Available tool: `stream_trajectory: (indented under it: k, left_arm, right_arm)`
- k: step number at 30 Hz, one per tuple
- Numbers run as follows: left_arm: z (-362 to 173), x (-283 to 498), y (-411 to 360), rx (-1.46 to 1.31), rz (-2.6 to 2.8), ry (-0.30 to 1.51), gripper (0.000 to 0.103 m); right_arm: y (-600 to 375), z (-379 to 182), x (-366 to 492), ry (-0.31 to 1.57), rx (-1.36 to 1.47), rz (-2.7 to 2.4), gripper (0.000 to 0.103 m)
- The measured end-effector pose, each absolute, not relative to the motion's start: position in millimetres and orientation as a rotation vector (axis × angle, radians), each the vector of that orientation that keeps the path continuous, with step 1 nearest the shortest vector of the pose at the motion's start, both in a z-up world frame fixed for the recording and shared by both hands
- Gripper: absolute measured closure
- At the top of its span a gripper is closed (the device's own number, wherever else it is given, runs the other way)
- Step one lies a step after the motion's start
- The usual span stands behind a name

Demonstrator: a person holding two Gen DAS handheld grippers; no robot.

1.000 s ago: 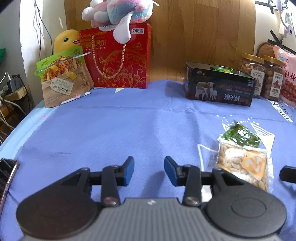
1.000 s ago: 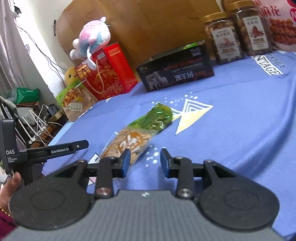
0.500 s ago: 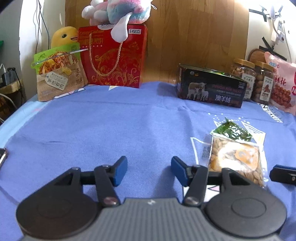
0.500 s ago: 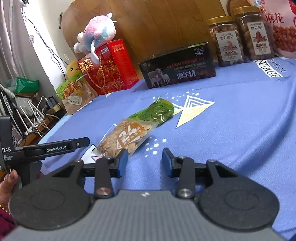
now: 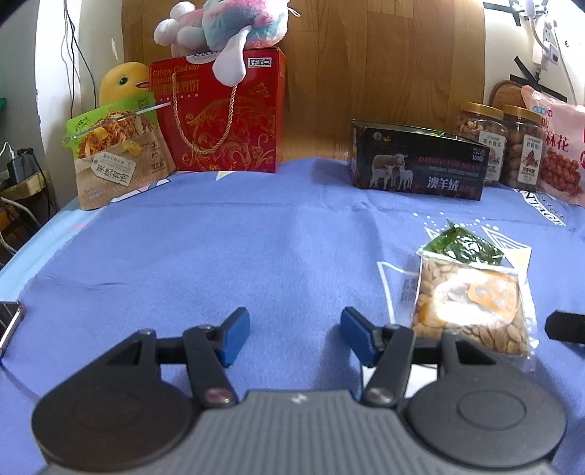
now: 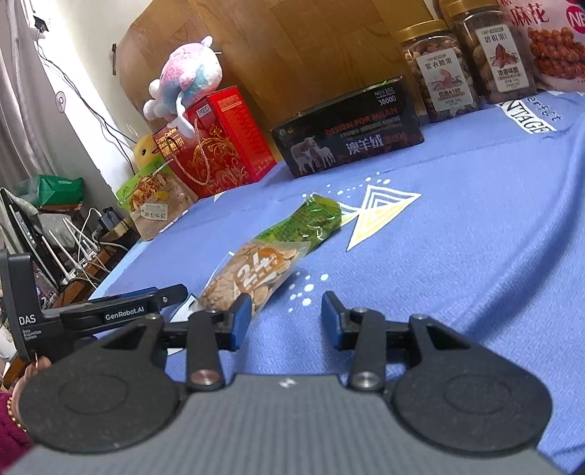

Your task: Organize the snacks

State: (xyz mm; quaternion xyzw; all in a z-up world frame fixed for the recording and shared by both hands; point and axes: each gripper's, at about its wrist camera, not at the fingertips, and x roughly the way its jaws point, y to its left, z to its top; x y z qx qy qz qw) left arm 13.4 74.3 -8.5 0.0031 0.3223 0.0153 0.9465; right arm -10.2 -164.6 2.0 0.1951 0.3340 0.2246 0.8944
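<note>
A clear nut packet (image 5: 471,307) with an orange label lies on the blue cloth (image 5: 256,237), overlapping a green snack packet (image 5: 462,244) behind it. Both show in the right wrist view too: the nut packet (image 6: 252,277) and the green packet (image 6: 310,223). My left gripper (image 5: 294,336) is open and empty, just left of the nut packet. My right gripper (image 6: 285,318) is open and empty, its left fingertip at the nut packet's near end. An open black tin box (image 5: 416,164) stands at the back.
A red gift box (image 5: 226,120) with a plush toy (image 5: 226,25) on top and a standing snack pouch (image 5: 117,146) are back left. Two nut jars (image 5: 501,142) and a pink bag (image 5: 559,146) are back right. A phone (image 5: 9,321) lies at the left edge.
Both grippers have opened wider. The left gripper has risen slightly and turned a little left; the right gripper has moved closer to the nut packet.
</note>
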Motion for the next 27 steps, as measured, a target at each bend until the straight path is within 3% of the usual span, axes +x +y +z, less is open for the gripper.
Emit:
stream_trajectory:
  k: [27]
  left_arm:
    - [-8.6, 15.7, 77.9, 0.01, 0.033, 0.657, 0.043]
  right_arm:
    - [-162.6, 2.1, -11.1, 0.681, 0.372, 0.444, 0.057]
